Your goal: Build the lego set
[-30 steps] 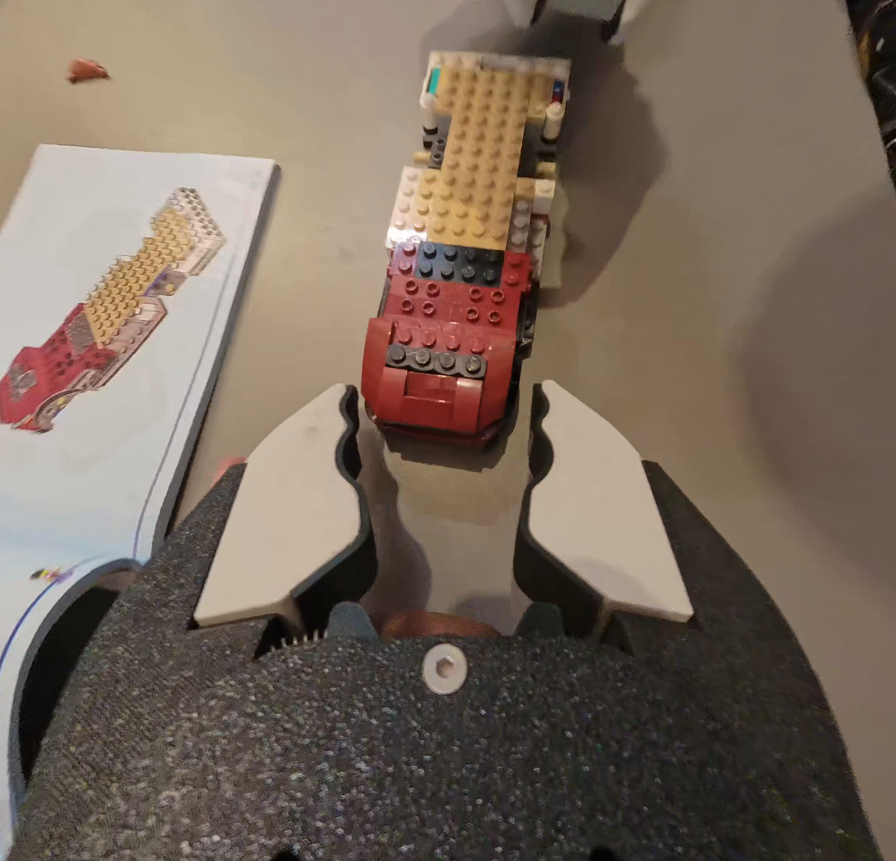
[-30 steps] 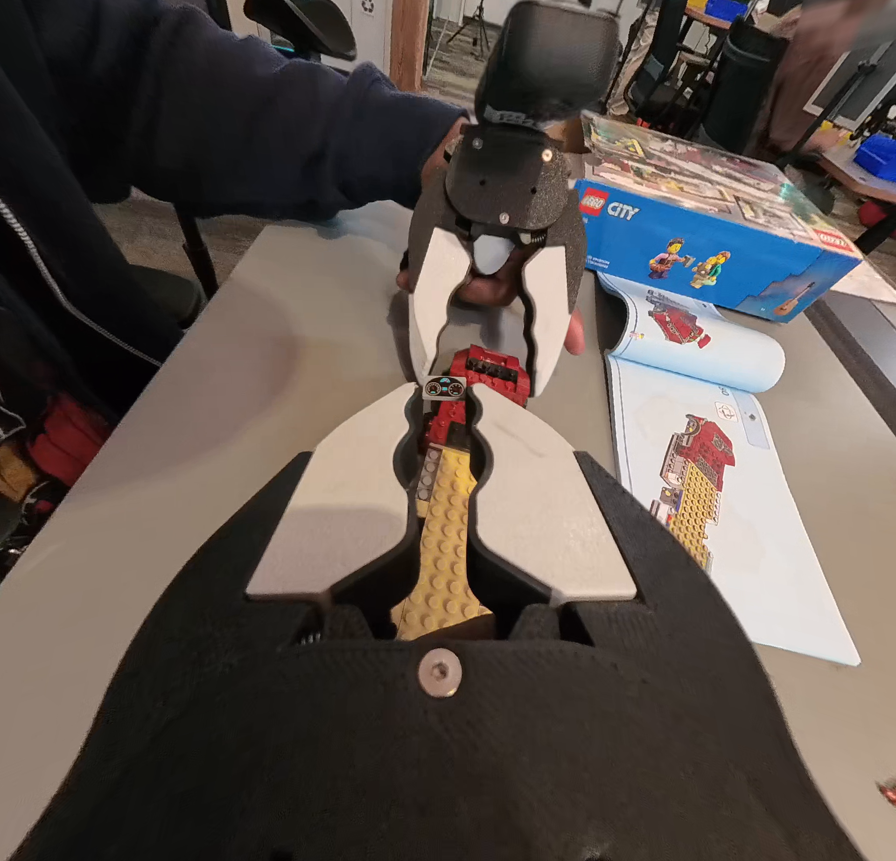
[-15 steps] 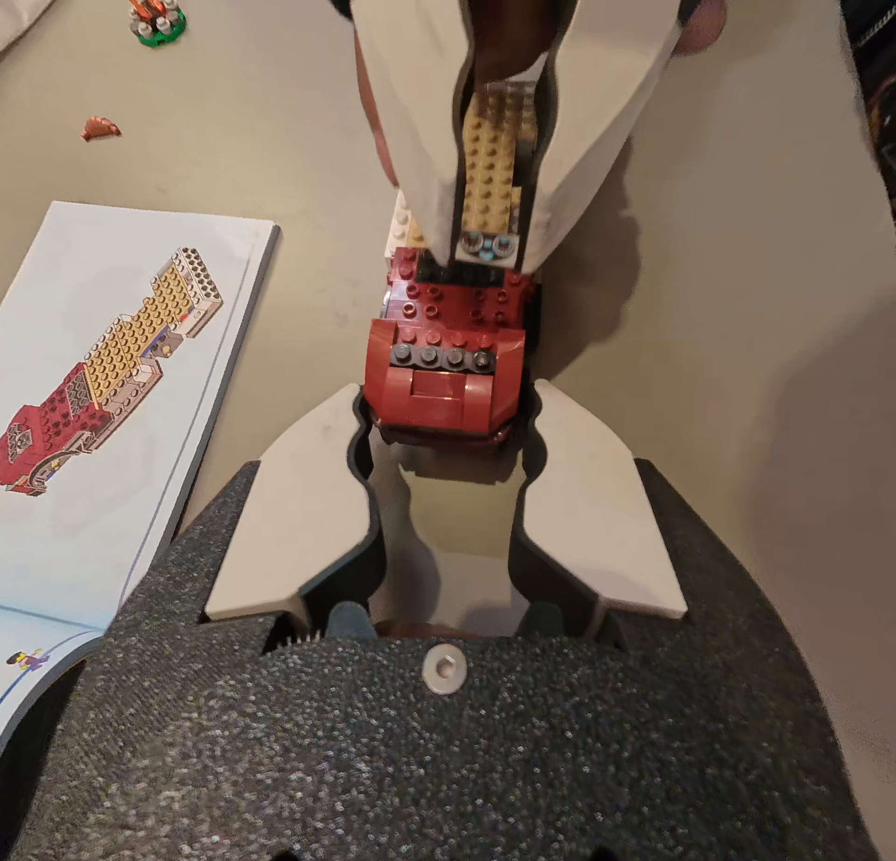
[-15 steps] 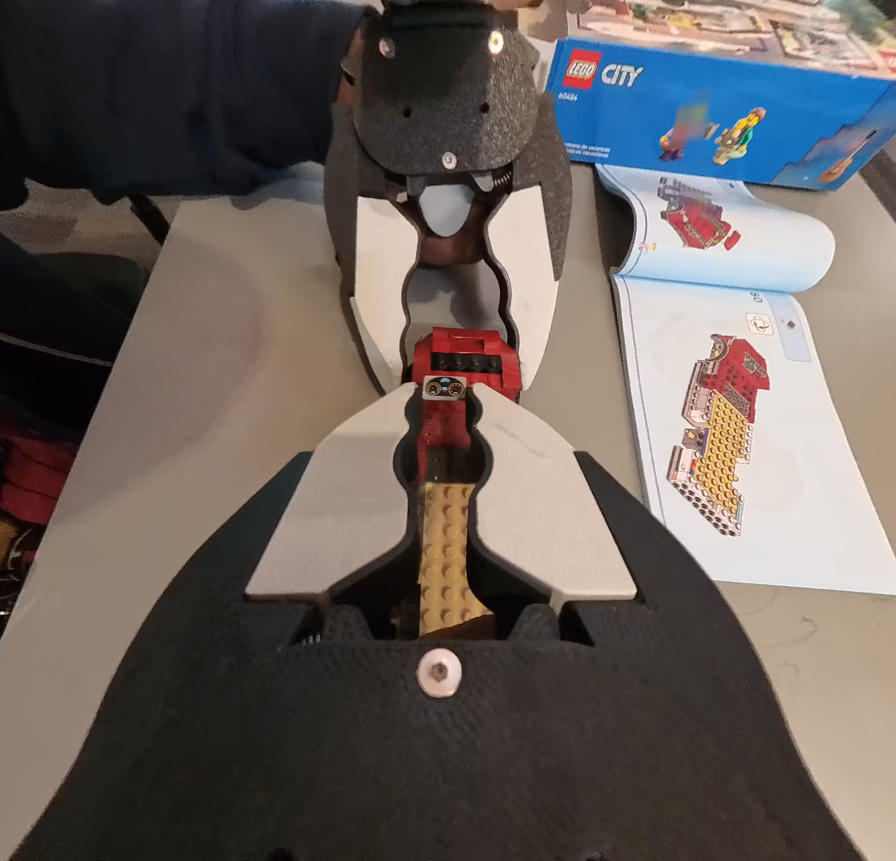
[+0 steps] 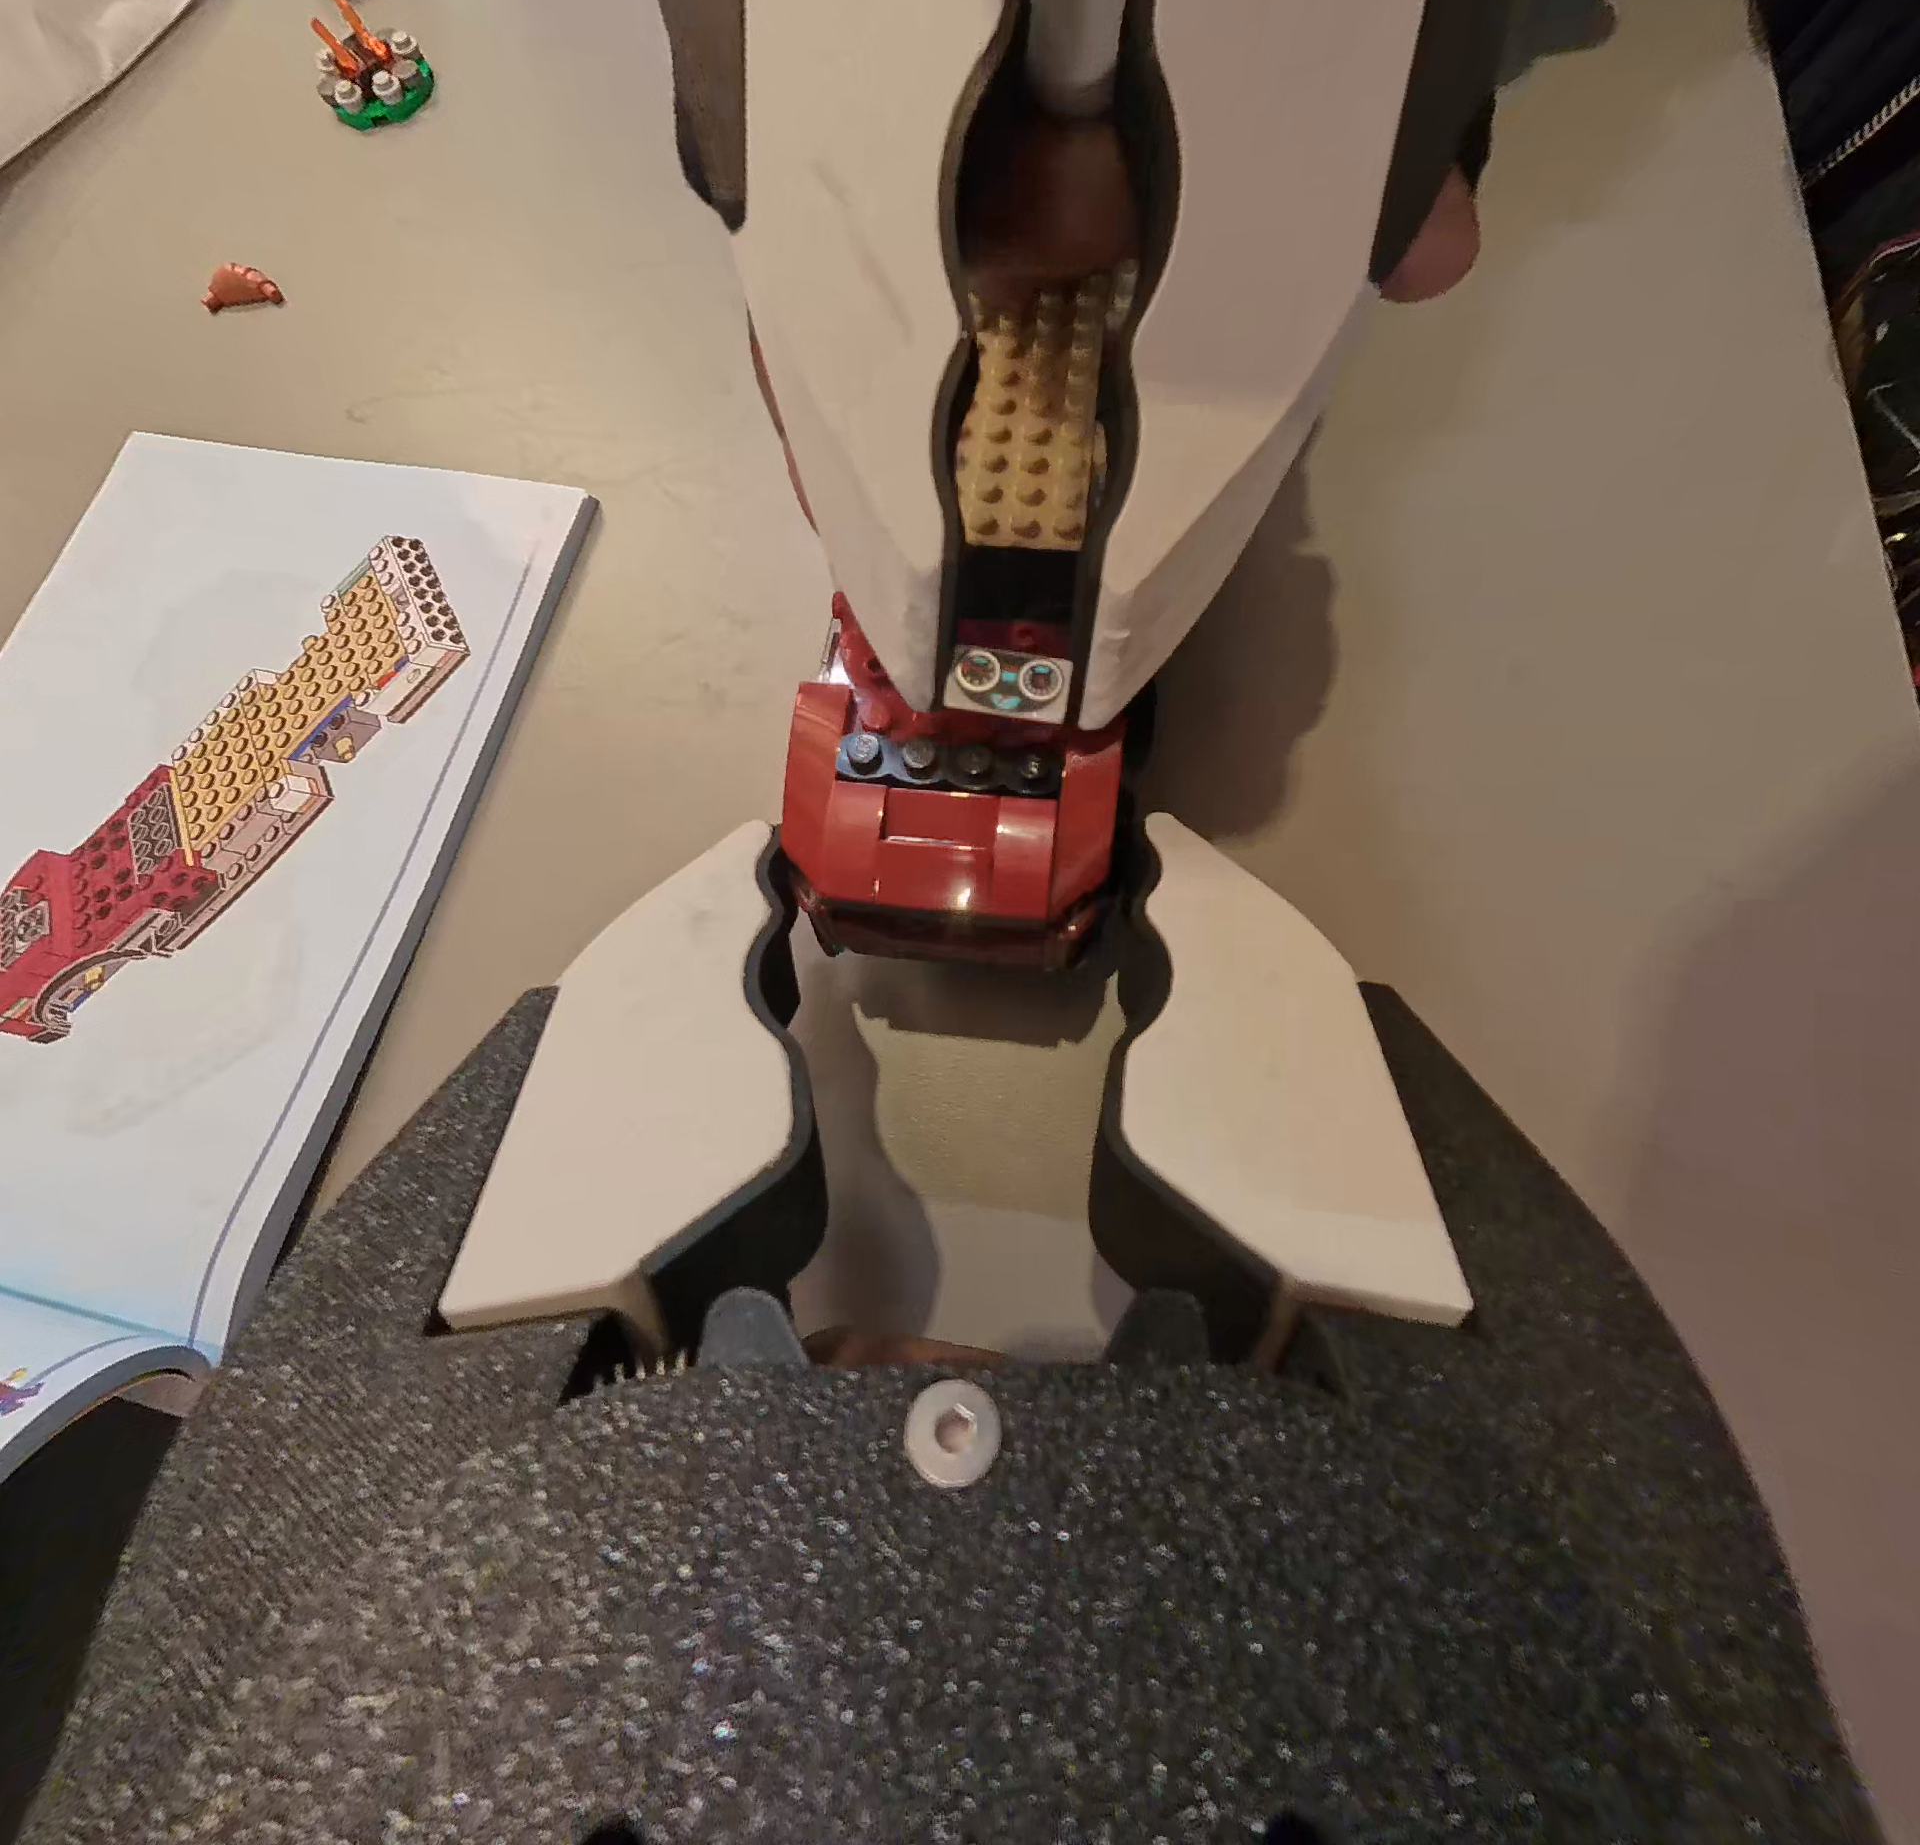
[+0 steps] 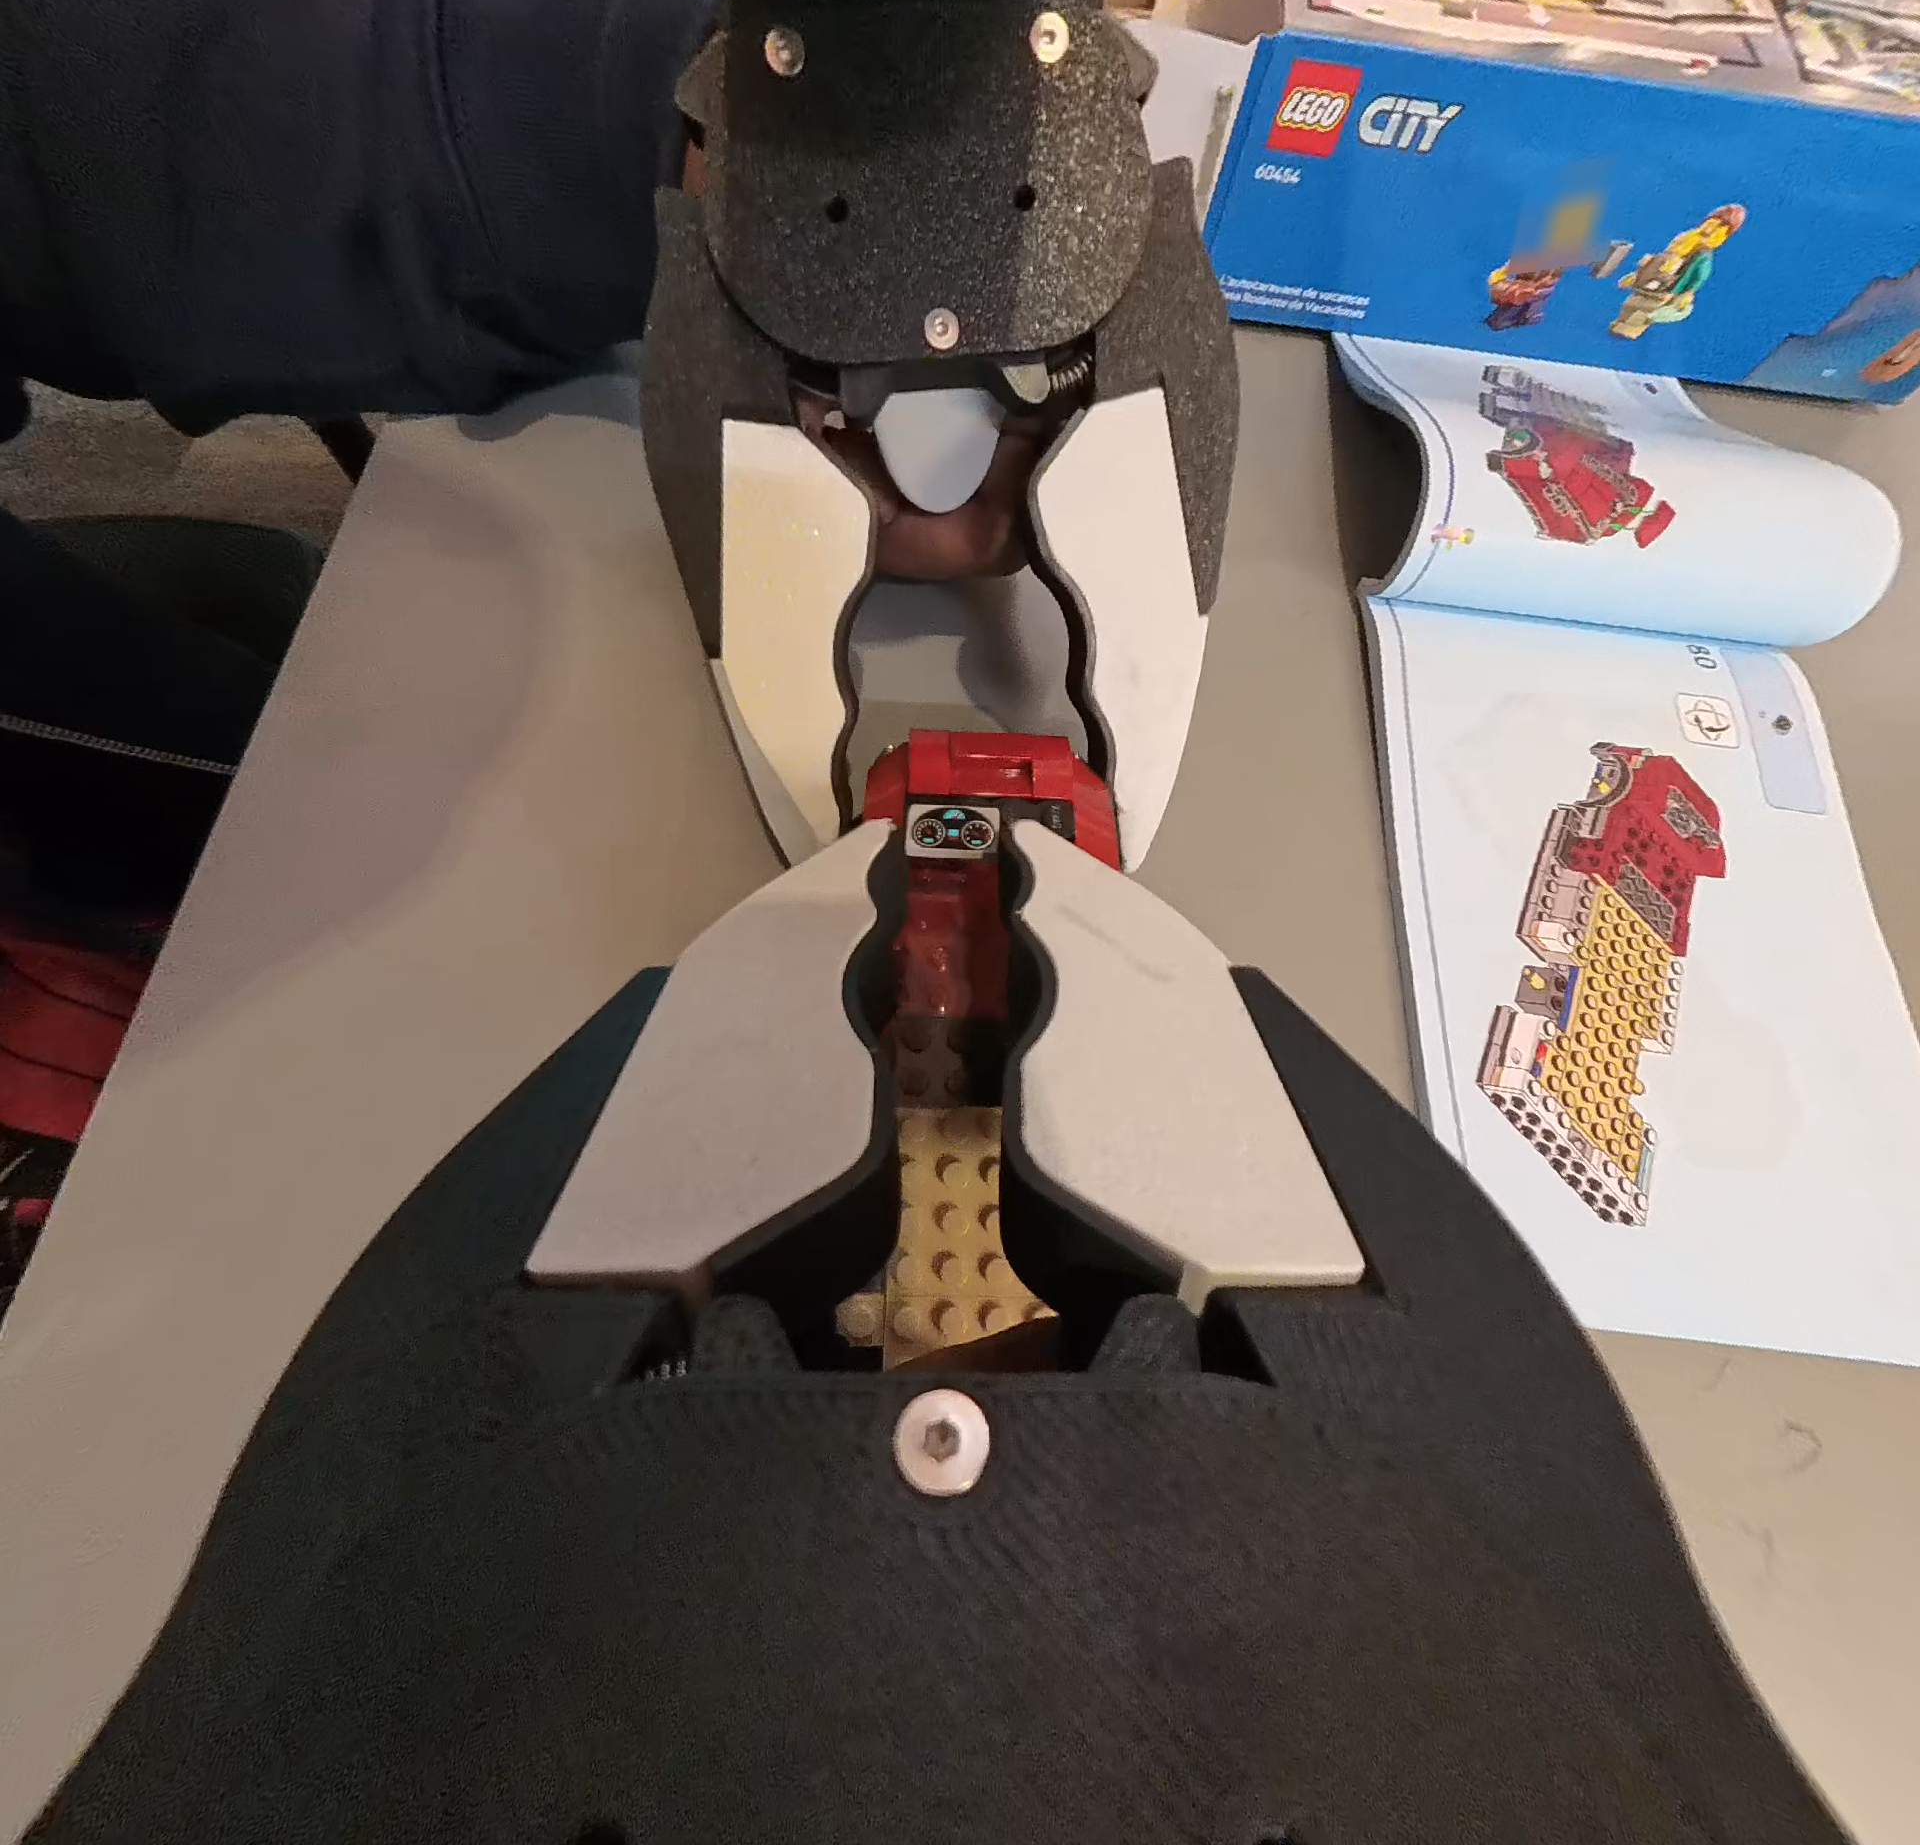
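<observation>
A brick truck with a dark red front point(image 5: 945, 839) and a tan studded bed point(image 5: 1029, 445) stands on the grey table. My left gripper point(image 5: 956, 860) is shut on the sides of the truck's red front; the right wrist view shows its fingers point(image 6: 1132, 756) flanking the hood point(image 6: 987, 767). My right gripper point(image 6: 953, 831) is shut on a small grey tile printed with gauges point(image 6: 953, 825) and holds it low over the cab, just behind the row of dark studs. In the left wrist view, the tile point(image 5: 1006, 681) sits between the right gripper's pale fingertips point(image 5: 904, 652).
An open instruction booklet point(image 5: 260, 756) lies beside the truck and also shows in the right wrist view point(image 6: 1610, 964). A blue toy box point(image 6: 1558, 185) stands behind it. A small green round piece point(image 5: 369, 70) and a brown piece point(image 5: 241, 287) lie far left. A dark sleeve point(image 6: 312, 185) reaches in. The grippers are tip to tip, or close to it. Both grippers' tips are roughly 25 cm from the brown piece point(image 5: 241, 287).
My right gripper has moved along the truck's bed to the cab with the tile still held. My left jaws narrowed onto the truck's front, then stayed put.
</observation>
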`<state>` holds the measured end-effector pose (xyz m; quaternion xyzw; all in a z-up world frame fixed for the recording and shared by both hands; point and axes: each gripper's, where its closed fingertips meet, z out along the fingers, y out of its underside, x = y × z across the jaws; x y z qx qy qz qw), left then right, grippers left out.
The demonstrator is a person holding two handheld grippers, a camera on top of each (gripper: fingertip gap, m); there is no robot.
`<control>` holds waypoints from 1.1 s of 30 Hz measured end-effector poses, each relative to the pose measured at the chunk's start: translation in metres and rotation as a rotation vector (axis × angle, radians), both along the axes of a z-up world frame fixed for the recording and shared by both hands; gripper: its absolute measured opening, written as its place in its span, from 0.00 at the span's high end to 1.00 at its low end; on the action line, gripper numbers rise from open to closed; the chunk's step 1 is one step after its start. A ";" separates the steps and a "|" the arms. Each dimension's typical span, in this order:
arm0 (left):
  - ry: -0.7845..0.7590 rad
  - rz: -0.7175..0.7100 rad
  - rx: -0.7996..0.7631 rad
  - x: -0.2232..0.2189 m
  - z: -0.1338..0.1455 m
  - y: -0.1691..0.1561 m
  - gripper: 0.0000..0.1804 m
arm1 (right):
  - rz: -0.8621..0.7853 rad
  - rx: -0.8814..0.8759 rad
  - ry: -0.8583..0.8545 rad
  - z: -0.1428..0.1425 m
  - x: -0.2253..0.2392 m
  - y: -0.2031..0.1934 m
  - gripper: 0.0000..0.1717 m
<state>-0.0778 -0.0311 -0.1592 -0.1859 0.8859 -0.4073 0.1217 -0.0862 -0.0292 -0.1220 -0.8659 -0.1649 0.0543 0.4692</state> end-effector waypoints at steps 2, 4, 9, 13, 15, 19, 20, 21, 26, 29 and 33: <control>0.007 -0.007 0.006 -0.001 -0.001 0.000 0.66 | 0.016 -0.019 0.013 -0.002 -0.003 0.000 0.90; 0.014 -0.011 0.020 -0.001 -0.003 0.000 0.66 | 0.024 -0.040 0.023 -0.004 -0.004 0.000 0.90; 0.028 -0.022 0.042 -0.003 -0.007 0.000 0.66 | 0.037 -0.083 0.050 -0.008 -0.006 0.000 0.90; 0.044 -0.039 0.069 -0.006 -0.012 -0.001 0.66 | 0.049 -0.123 0.053 -0.013 -0.008 -0.001 0.90; 0.048 -0.043 0.076 -0.006 -0.013 -0.001 0.66 | 0.043 -0.138 0.052 -0.014 -0.007 -0.001 0.89; 0.052 -0.044 0.074 -0.007 -0.013 -0.001 0.66 | 0.042 -0.147 0.059 -0.014 -0.007 0.000 0.88; 0.053 -0.044 0.074 -0.007 -0.013 -0.001 0.66 | 0.043 -0.145 0.059 -0.014 -0.007 0.000 0.88; 0.053 -0.044 0.074 -0.007 -0.013 -0.001 0.66 | 0.043 -0.144 0.057 -0.014 -0.007 0.000 0.88; 0.055 -0.034 0.073 -0.006 -0.013 0.001 0.66 | 0.020 -0.149 -0.021 -0.008 0.005 -0.016 0.84; 0.053 -0.027 0.071 -0.006 -0.013 0.003 0.66 | -0.039 -0.140 -0.013 -0.002 0.018 -0.034 0.84; 0.058 -0.026 0.062 -0.006 -0.012 0.003 0.66 | -0.095 -0.166 -0.003 -0.011 0.025 -0.051 0.83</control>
